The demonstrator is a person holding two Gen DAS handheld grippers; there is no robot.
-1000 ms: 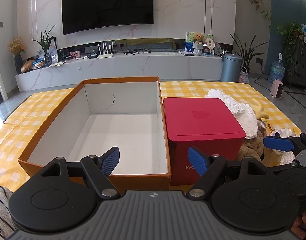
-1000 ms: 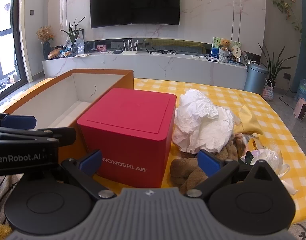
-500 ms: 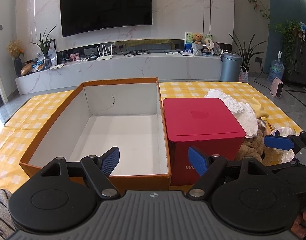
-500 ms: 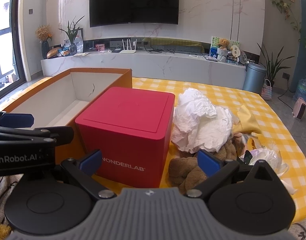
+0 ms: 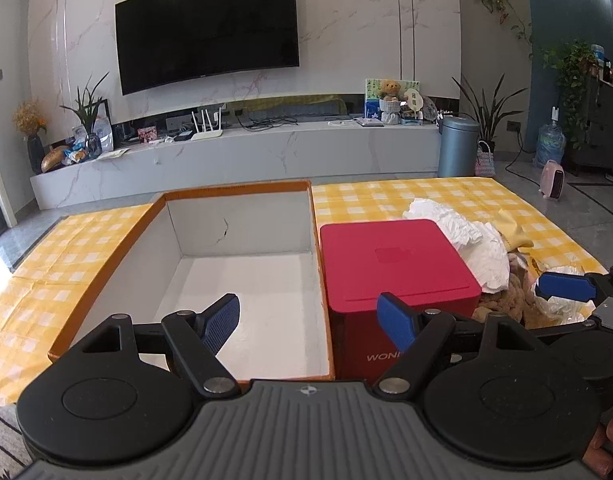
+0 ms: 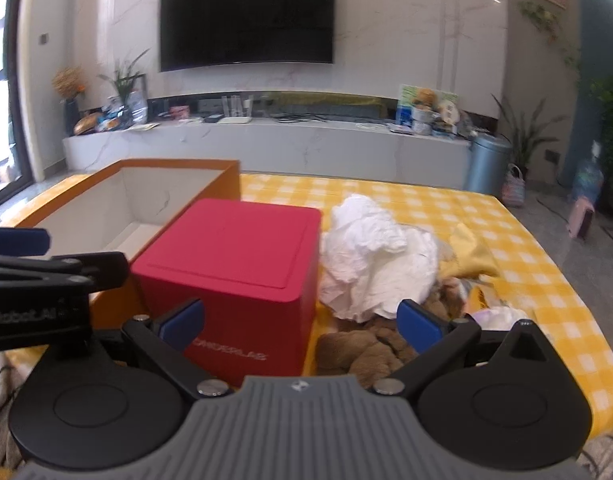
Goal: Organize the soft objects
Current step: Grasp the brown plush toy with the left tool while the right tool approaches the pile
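The blue-padded fingers of the left gripper stand wide apart with nothing between them, hanging over the near edge of the orange box, which is open and white inside. The right gripper has its fingers spread apart too, holding nothing, low in front of the red box and the soft pile. The red box sits closed, just beside the orange box on its right. Right of the red box lies the pile: a brown plush toy nearest, crumpled white cloth resting on it and touching the red box, a yellow cloth behind. All sit on the bench's yellow checked tablecloth. Farther back, a marble console and a wall-mounted television
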